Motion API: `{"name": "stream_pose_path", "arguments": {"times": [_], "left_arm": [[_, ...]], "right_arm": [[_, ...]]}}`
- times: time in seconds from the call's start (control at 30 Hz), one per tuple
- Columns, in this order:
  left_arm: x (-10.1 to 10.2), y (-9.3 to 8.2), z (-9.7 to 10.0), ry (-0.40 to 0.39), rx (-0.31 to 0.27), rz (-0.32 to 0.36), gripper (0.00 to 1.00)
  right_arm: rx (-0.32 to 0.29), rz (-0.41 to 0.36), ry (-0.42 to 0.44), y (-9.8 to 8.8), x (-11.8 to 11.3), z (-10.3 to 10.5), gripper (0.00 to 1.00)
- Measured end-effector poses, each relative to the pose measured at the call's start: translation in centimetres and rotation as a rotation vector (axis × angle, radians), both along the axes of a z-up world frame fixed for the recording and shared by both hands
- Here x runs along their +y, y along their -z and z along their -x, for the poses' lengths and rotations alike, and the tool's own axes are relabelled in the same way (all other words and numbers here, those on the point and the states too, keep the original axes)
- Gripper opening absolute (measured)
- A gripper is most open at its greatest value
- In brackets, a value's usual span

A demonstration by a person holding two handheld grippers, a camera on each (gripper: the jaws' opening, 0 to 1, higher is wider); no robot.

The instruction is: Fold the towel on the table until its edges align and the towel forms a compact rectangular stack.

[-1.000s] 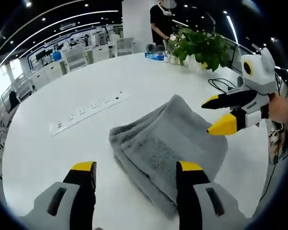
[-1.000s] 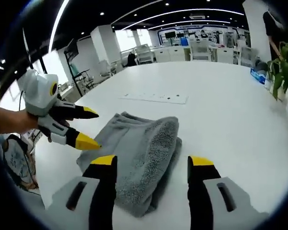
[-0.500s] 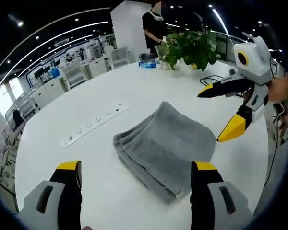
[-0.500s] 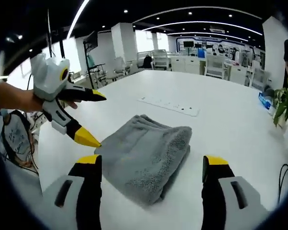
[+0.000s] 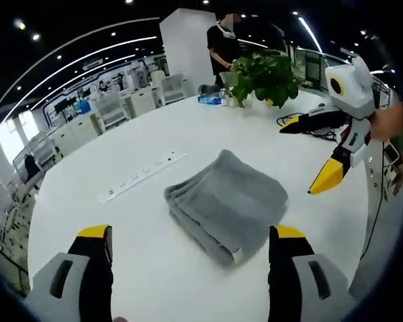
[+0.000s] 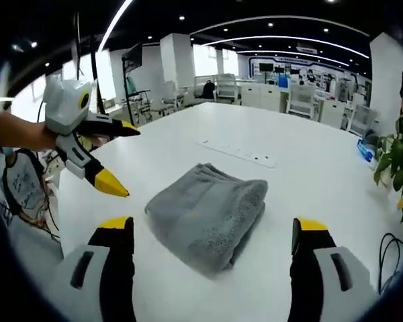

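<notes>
- Folded grey terry towel (image 5: 226, 206) (image 6: 208, 215) lies on the round white table (image 5: 87, 228) (image 6: 309, 161), at 12 o'clock from both grippers, touching neither.
- Left yellow-tipped grey gripper (image 5: 188, 233) (image 6: 114, 159): jaws spread wide, empty.
- Right yellow-tipped grey gripper (image 6: 208, 225) (image 5: 307, 155): jaws spread wide, empty.

Both claws drawn back from the folded towel (image 5: 227, 204), right claw (image 5: 314, 151) spread wider

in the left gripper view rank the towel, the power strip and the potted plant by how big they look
1. Folded grey towel, clearly largest.
2 and 3. Potted plant and white power strip look about alike: the plant bushier, the strip long and thin. Both sit farther from the camera, so true sizes stay unsure.
</notes>
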State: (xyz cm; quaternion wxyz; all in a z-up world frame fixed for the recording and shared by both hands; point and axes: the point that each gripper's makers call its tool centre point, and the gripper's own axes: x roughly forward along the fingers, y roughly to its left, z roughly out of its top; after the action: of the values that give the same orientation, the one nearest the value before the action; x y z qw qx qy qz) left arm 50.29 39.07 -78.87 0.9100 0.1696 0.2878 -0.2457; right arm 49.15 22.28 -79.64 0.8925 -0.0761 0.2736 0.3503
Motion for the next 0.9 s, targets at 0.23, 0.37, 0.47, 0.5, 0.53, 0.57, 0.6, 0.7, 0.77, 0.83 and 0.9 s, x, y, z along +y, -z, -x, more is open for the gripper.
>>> {"name": "stream_pose_path", "arguments": {"times": [0.23, 0.37, 0.47, 0.5, 0.53, 0.57, 0.6, 0.7, 0.77, 0.83, 0.9], "left_arm": [[0.3, -0.7, 2.1, -0.01, -0.006, 0.005, 0.99], [0.4, -0.8, 3.4, -0.015, -0.016, 0.011, 0.99], [0.4, -0.8, 4.4, -0.015, -0.026, 0.005, 0.99], [0.3, -1.0, 4.8, -0.017, -0.03, 0.006, 0.99], [0.3, -1.1, 5.1, -0.017, -0.035, 0.008, 0.99], [0.2, -1.3, 5.5, -0.02, -0.041, 0.011, 0.99], [0.2, -1.4, 5.7, -0.023, -0.045, 0.013, 0.99], [0.1, -1.6, 6.4, -0.024, -0.056, 0.021, 0.99], [0.0, -1.7, 6.8, -0.025, -0.064, 0.02, 0.99], [-0.2, -2.0, 7.4, -0.03, -0.07, 0.034, 0.99], [-0.4, -2.1, 8.0, -0.031, -0.078, 0.042, 0.99]], "right_arm": [[-0.007, 0.013, -0.005, -0.2, -0.7, 1.6, 0.96], [-0.009, 0.011, 0.0, -0.5, -1.0, 3.0, 0.97], [-0.011, 0.008, 0.003, -0.5, -1.3, 3.6, 0.97], [-0.017, 0.004, 0.004, -0.7, -1.5, 4.1, 0.98], [-0.017, 0.002, 0.005, -0.8, -1.5, 4.4, 0.98], [-0.017, 0.0, 0.007, -0.8, -1.6, 4.7, 0.98], [-0.019, -0.003, 0.006, -0.9, -1.7, 5.0, 0.98], [-0.028, -0.011, 0.004, -1.2, -2.0, 5.7, 0.99], [-0.032, -0.015, 0.006, -1.3, -2.2, 6.1, 0.99], [-0.036, -0.02, 0.011, -1.4, -2.5, 6.5, 0.99], [-0.039, -0.031, 0.015, -1.4, -2.7, 6.9, 0.99]]}}
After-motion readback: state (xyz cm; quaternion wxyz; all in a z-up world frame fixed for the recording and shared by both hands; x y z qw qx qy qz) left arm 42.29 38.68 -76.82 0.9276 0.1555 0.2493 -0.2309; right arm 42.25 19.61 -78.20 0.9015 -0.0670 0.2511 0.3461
